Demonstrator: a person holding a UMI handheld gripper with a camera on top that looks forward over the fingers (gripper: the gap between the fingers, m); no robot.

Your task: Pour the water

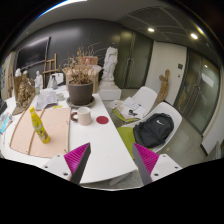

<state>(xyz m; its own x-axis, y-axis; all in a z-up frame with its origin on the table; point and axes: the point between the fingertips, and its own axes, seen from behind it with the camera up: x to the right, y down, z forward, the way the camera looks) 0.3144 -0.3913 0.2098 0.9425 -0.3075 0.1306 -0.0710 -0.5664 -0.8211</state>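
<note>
claw (109, 158): your fingers are spread wide and pinch nothing; pink pads (76, 157) face each other over the near edge of the bench.
height: you hold it high above the bench, likely to survey the layout before reaching.
bench (100, 140): white top, running away from you beneath the fingers.
board (45, 132): tan sheet lying flat, left of the fingers.
yellow bottle (39, 126): lies tilted on the board, well ahead and left; probably your water source, contents can't be read.
cup (84, 116): small, pale, upright beyond the board, near the bottle; likely the pour target.
potted plant (81, 88): further back on the bench.
chair (158, 122): right of the bench, a black bag on its seat.
progress: nothing gripped, pouring not begun.
</note>
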